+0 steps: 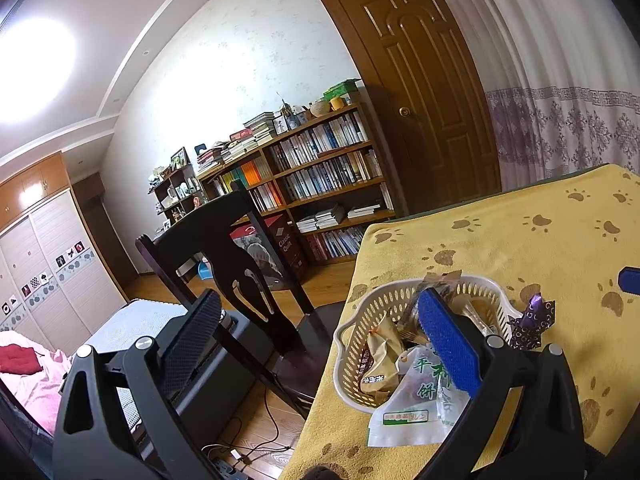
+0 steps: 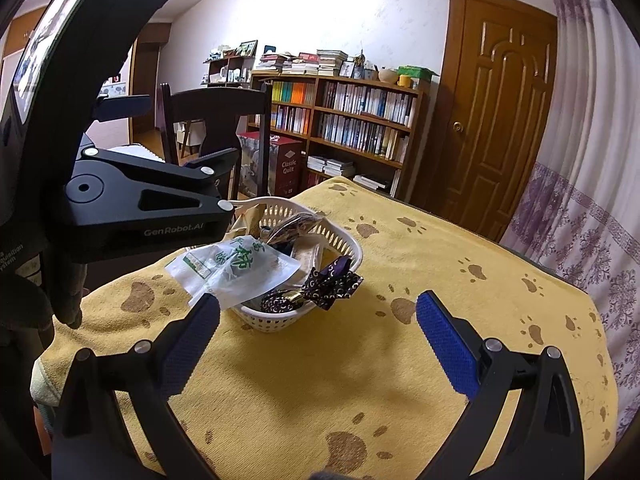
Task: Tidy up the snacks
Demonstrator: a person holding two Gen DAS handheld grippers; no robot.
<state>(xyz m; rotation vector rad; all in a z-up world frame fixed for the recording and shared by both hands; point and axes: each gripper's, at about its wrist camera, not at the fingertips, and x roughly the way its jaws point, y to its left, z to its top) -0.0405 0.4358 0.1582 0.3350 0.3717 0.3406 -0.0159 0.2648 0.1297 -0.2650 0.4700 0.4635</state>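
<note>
Closest to you, your left tool [image 1: 316, 336] has its fingers spread wide apart with nothing between them: the black-padded finger [image 1: 192, 340] hangs out over the chair [image 1: 224, 236] and the floor, while the blue-padded finger [image 1: 448, 340] sits above the white basket [image 1: 360, 320] at the corner of the worktop [image 1: 540, 248]. Your right tool [image 2: 318, 344] is likewise wide open and empty, held over the bare yellow paw-print cloth [image 2: 440, 240], with the basket [image 2: 344, 240] just ahead of its left finger [image 2: 192, 344].

Going left to right in the right wrist view, you see the body of the left tool [image 2: 140, 204] above the basket's near-left side, then the basket itself, then open cloth out to the curtain [image 2: 580, 200]. The snacks sit piled in the basket: a clear bag with green characters [image 2: 240, 264] lies across its near-left rim and overhangs it, tan packets [image 1: 380, 356] rest deeper inside, and a dark purple wrapper with gold crescents [image 2: 332, 280] drapes over the right rim, partly outside. Behind the worktop stand a bookshelf [image 2: 360, 116] and a brown door [image 2: 500, 112]
</note>
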